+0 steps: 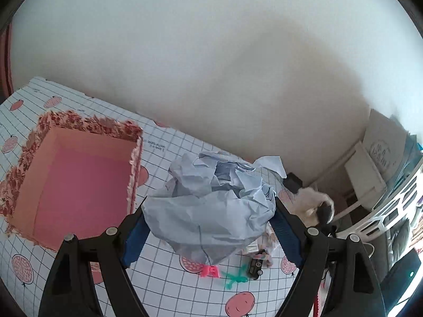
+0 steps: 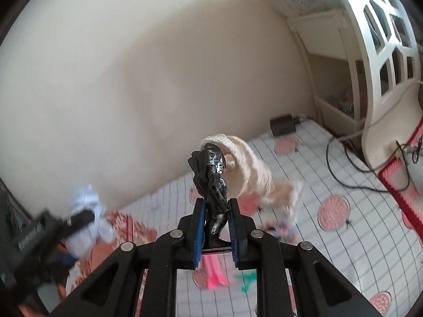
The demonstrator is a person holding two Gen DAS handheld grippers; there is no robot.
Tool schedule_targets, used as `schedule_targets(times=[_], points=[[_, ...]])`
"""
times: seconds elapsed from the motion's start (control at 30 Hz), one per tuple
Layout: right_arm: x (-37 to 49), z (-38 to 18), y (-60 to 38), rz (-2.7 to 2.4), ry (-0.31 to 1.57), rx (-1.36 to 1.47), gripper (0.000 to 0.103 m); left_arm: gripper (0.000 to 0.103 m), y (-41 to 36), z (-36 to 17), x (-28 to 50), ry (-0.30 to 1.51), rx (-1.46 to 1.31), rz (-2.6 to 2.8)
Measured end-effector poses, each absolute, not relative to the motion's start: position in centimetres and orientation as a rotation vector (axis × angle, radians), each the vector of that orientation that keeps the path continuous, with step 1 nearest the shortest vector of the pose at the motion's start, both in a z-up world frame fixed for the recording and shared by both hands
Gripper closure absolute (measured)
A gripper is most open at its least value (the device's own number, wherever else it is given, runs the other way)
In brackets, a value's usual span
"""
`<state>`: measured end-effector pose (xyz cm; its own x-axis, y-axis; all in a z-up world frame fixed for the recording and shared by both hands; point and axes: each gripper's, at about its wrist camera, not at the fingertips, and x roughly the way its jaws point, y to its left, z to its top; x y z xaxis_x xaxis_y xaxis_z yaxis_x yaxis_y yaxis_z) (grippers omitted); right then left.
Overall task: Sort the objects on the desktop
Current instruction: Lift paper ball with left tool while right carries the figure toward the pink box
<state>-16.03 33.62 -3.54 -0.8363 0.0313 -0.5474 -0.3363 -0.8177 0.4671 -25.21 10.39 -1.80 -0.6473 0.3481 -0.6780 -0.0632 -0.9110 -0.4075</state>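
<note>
1. My left claw (image 1: 208, 211): jaws wide, grasping a big ball of crumpled pale-blue paper (image 1: 211, 200), blue pads (image 1: 134, 237) pressed against both its sides. The ball hangs clear above the table.

2. My right claw (image 2: 216, 227): nearly closed, clenched on a small black figurine (image 2: 214, 187), gripped at the legs, standing upright between the pads. Directly behind its head, a cream fluffy thing (image 2: 251, 163), blurred; whether the two touch I cannot tell.

3. Table: white grid-lined cloth (image 1: 169, 290) printed with pink fruit.

4. Pink open box (image 1: 76, 179) with a red floral rim, on the cloth to the left of the paper ball, nothing visible inside.

5. Below the paper ball, on the cloth: pink clip-like piece (image 1: 210, 271), green star-like piece (image 1: 234, 280), small dark toy car (image 1: 255, 265), lying near each other.

6. Far edge, by the wall: dark charger block (image 2: 283, 125); black cable (image 2: 343, 163) across the cloth on the right.
</note>
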Motion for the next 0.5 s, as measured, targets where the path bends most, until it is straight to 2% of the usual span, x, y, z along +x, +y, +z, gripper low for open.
schedule_targets(times=[0.2, 0.27, 0.3, 0.33, 0.43, 0.5], points=[[-17.0, -4.2, 31.1, 2.751, 0.775, -0.813, 0.084, 0.018, 8.3, -3.0, -25.2, -0.543, -1.156, 2.626], [-17.9, -4.8, 30.8, 2.727, 0.715, -0.904, 0.084, 0.018, 7.5, -3.9, -25.3, -0.574, -1.167, 2.617], [-18.9, -6.3, 30.3, 2.69, 0.649, -1.037, 0.084, 0.018, 7.3, -4.2, -25.4, -0.584, -1.176, 2.616], [-19.3, -7.4, 30.2, 2.664, 0.648, -1.102, 0.085, 0.018, 7.0, -4.6, -25.4, -0.597, -1.185, 2.612], [-19.6, -11.2, 30.5, 2.566, 0.858, -1.281, 0.084, 0.018, 6.0, -6.1, -25.9, -0.639, -1.235, 2.591], [-19.7, -12.5, 29.8, 2.519, 0.824, -1.375, 0.085, 0.018, 5.2, -6.8, -26.1, -0.66, -1.26, 2.593]])
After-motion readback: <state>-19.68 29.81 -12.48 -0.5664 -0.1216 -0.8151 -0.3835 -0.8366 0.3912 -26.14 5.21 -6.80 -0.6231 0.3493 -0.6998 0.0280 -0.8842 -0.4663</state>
